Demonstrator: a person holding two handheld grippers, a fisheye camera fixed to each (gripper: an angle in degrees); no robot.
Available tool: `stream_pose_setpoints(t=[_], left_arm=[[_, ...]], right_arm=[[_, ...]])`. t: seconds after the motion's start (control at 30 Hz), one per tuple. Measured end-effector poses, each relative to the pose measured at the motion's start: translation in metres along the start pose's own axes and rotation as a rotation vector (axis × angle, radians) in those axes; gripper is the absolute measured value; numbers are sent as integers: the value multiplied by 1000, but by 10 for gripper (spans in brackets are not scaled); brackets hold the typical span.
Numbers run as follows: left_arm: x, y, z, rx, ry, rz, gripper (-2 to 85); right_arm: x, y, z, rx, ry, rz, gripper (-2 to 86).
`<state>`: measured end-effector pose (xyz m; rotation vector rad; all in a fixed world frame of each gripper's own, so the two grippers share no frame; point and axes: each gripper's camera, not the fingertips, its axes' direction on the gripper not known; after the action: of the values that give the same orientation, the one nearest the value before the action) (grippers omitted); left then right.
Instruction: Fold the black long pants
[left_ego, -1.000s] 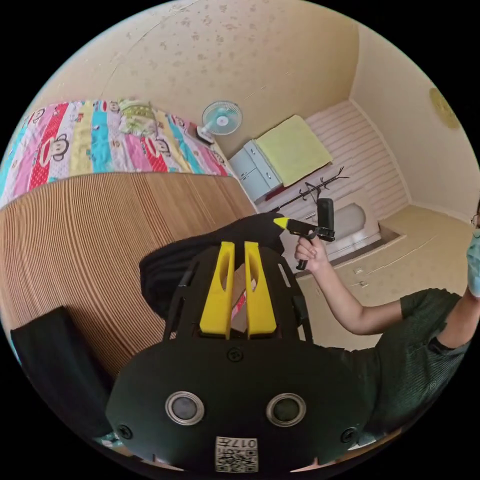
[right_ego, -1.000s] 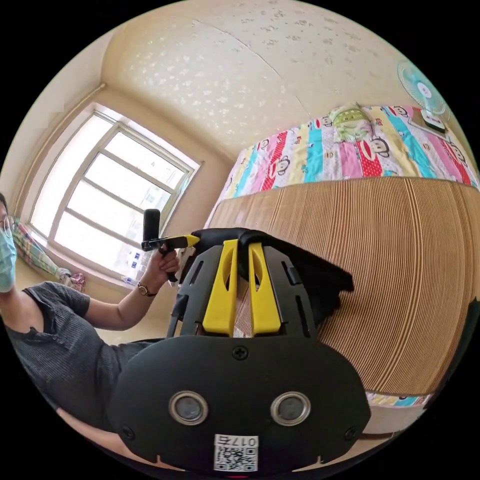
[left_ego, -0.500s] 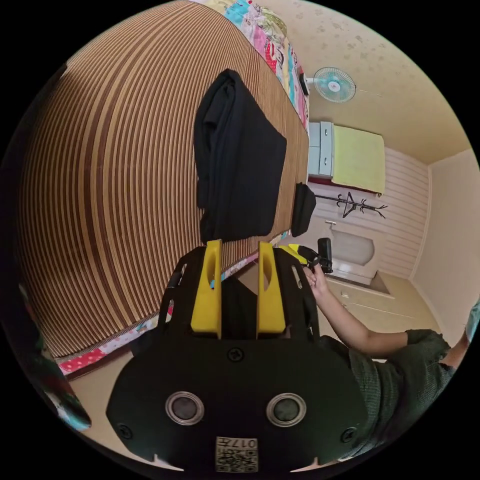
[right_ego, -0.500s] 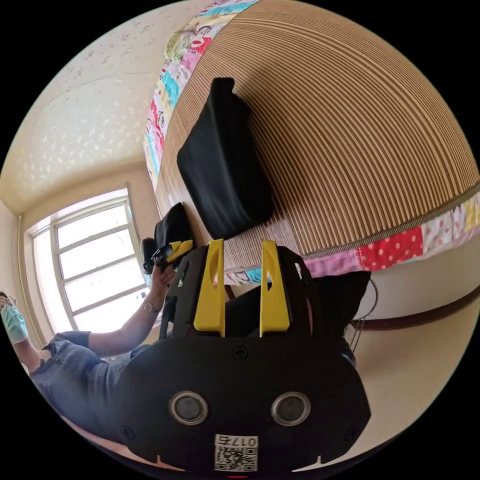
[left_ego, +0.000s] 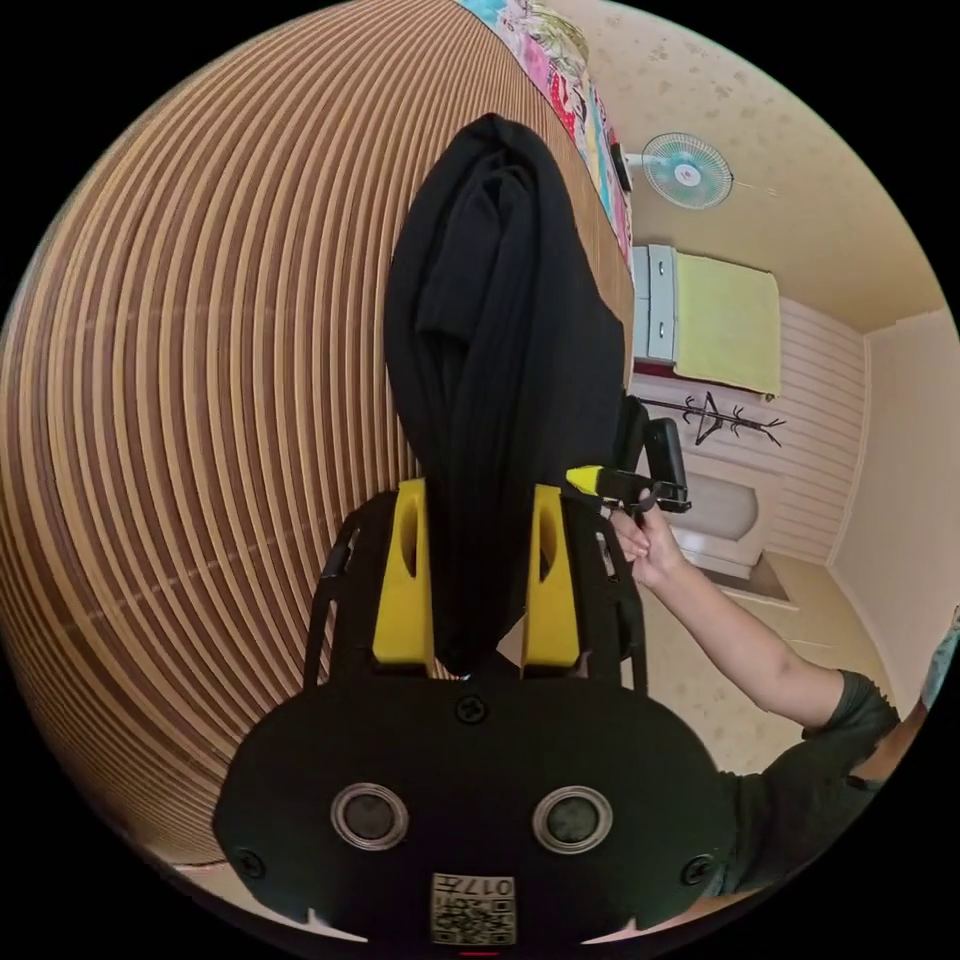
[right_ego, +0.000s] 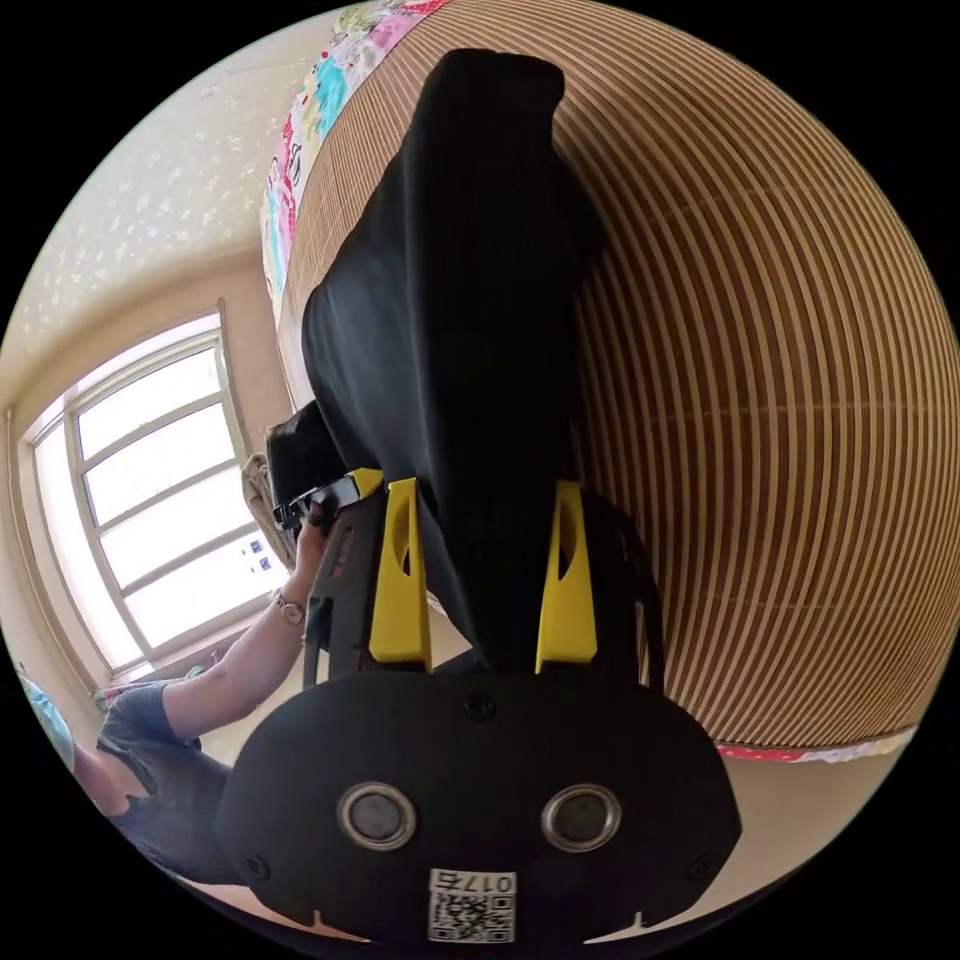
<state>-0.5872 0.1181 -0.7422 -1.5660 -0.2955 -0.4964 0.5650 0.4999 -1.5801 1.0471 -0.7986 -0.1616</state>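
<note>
Trousers, the black long pants (left_ego: 500, 330), lie folded on the striped brown bamboo bed mat (left_ego: 200, 400); each yellow-jawed claw, left (left_ego: 470, 560) and right (right_ego: 485, 575), straddles one end, jaws spread, not pressing (readying a lift, I'd guess).
</note>
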Motion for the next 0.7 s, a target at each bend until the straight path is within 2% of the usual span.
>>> stream_pose_setpoints(t=[0.07, 0.27, 0.33, 0.53, 0.7], left_arm=[[-5, 7, -1, -48, 6, -22, 116], [-3, 47, 15, -387, 72, 45, 90], [3, 70, 30, -455, 176, 36, 87], [45, 96, 75, -445, 393, 8, 86], [122, 55, 130, -407, 499, 70, 85]], right_arm=[[0, 11, -4, -38, 9, -8, 157], [22, 74, -15, -281, -73, -93, 130], [28, 101, -24, -322, -84, -124, 123], [61, 169, -112, -330, -151, -159, 98], [92, 181, -235, -267, -177, -224, 85]])
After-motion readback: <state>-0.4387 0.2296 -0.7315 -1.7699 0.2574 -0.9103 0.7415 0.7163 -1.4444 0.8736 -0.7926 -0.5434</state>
